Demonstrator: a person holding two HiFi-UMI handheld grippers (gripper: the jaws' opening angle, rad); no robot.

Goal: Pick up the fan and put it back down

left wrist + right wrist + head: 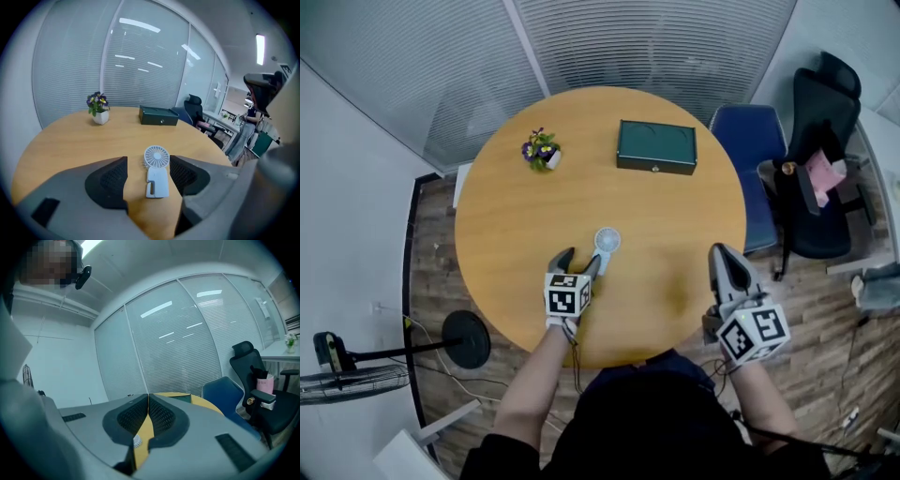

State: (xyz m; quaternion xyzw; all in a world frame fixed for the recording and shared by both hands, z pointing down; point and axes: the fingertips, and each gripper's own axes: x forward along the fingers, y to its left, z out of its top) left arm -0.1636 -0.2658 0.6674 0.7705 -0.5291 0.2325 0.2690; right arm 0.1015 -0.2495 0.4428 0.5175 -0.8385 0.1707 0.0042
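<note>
A small white hand fan [606, 245] lies flat on the round wooden table [516, 225], its round head pointing away from me. My left gripper [578, 262] hovers just behind it with jaws open. In the left gripper view the fan [156, 171] lies on the wood between and below the two pads, touching neither. My right gripper [724, 263] is over the table's right front edge, jaws shut with nothing between them. In the right gripper view a sliver of the fan [136, 441] shows below its closed pads.
A dark green box [656, 147] sits at the table's far side and a small potted flower [541, 150] at the far left. A blue chair [754, 159] and a black office chair [821, 141] stand to the right. A floor fan [356, 375] lies at the left.
</note>
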